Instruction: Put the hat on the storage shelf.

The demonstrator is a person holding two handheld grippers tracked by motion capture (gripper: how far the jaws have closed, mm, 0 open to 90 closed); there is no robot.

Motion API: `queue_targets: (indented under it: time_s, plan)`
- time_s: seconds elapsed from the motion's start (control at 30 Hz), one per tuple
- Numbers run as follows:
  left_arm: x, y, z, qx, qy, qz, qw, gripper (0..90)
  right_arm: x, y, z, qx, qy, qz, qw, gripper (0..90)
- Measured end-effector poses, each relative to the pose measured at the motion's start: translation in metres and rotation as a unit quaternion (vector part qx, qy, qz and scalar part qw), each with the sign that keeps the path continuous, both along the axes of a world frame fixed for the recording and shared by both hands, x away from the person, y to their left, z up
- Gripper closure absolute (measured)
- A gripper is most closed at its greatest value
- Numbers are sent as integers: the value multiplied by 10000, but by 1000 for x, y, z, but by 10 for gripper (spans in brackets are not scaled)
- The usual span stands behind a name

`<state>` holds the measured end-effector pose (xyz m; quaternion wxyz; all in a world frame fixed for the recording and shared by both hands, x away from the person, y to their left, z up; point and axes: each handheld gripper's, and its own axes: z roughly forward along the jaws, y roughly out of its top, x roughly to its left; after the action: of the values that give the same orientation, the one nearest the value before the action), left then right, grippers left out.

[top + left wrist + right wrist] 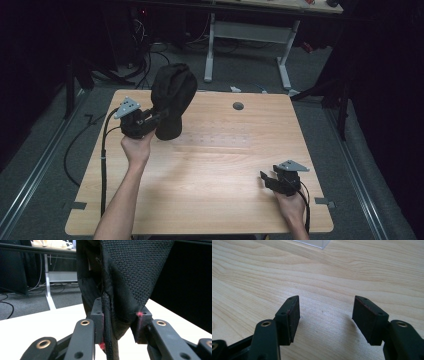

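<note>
Hat is what's being handled here, a black fabric one pulled over a dark head-shaped stand that sits upright at the far left part of the desk. Taking the stand as the reference: the left gripper is right up against its left side, at about neck height, and the left gripper view shows its fingers clamped on the hat's lower edge, with a thick seam and a corner of the knit cloth hanging down between them. So the fabric rises straight up from the fingers, and the hat's long axis runs vertical, same as the stand. The right gripper is well apart from the stand, off to the near right corner of the desk, resting low with its fingers spread wide over bare wood and nothing between them. My read is that whatever comes next with that brim, tugging it down or peeling it off, falls to the left hand since it's the one already on the cloth. The right one would have to cross most of the desk to help steady the stand.
</note>
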<state>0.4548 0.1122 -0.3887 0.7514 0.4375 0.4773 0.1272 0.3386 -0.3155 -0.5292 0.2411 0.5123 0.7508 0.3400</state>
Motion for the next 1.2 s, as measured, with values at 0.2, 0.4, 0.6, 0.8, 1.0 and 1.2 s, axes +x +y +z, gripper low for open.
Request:
queue_targets:
  time_s: [0.2,0.4,0.6,0.8,1.0,1.2]
  plan:
    - [4,-5,-6,104,-3,45,9999,683,0,0,0,-8,-6,0,10000,389]
    - [6,-9,-14,204,5,60,9998,681,0,1,0,-7,2,25,10000,388]
    - [7,-11,-25,178,58,69,9998,679,0,1,0,-14,14,13,10000,385]
    - [6,-13,-38,233,130,39,9996,673,0,1,0,-27,48,29,10000,381]
    - [3,-5,-40,171,267,104,9994,651,1,2,0,-59,71,40,9999,380]
    - [0,2,-40,124,497,120,9986,631,1,2,-1,-65,98,44,9999,380]
